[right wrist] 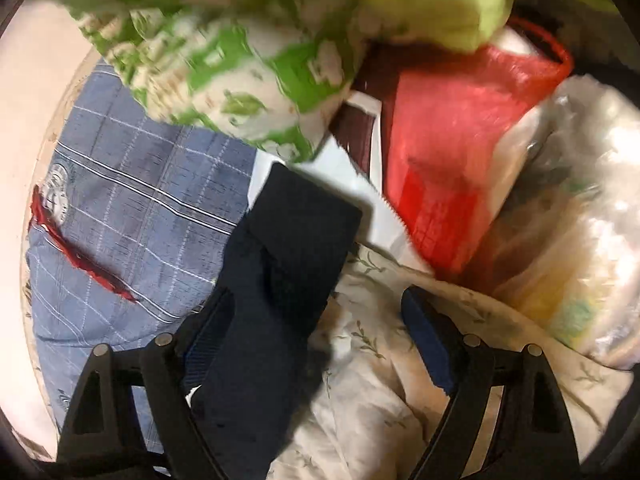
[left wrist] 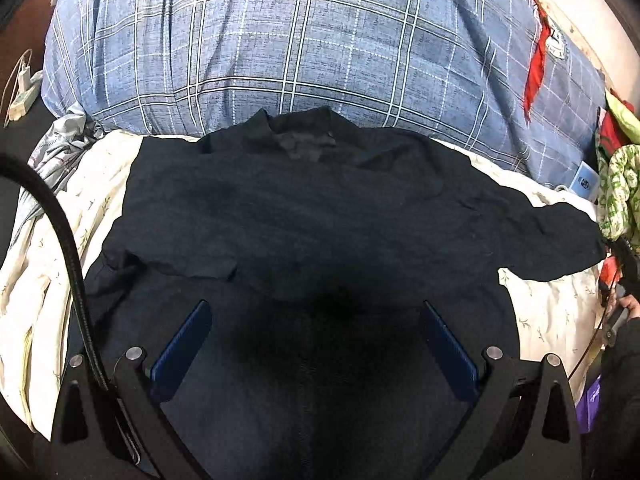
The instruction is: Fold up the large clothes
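Cream bedding with a faint leaf print point(left wrist: 48, 280) covers the bed, and a large blue plaid quilt point(left wrist: 304, 48) is heaped across its far side. On the cream bedding lies the task's thing, a dark navy garment point(left wrist: 304, 216), spread wide with its collar toward the far quilt and one sleeve reaching out to the right. Its left side looks folded in over the body.

From the left wrist view, the left hand-held gripper point(left wrist: 316, 344) hovers over the near part of the garment, its two blue-padded fingers point(left wrist: 184, 344) spread apart with only flat cloth showing between them; whether they touch the cloth cannot be told. A black cable point(left wrist: 68, 248) curves up at the left. At the far left edge a white charger and cord point(left wrist: 22, 88) sit beside the quilt.

From the right wrist view, which is blurred, the right hand-held gripper point(right wrist: 316, 344) is spread wide. A dark navy strip of cloth point(right wrist: 276, 280) lies against its left finger, and the right finger stands clear of it, so nothing is pinched. Beyond are a green and white patterned cloth point(right wrist: 240, 80), a red plastic bag point(right wrist: 452, 152) and clear plastic bags point(right wrist: 580, 200) at the right.
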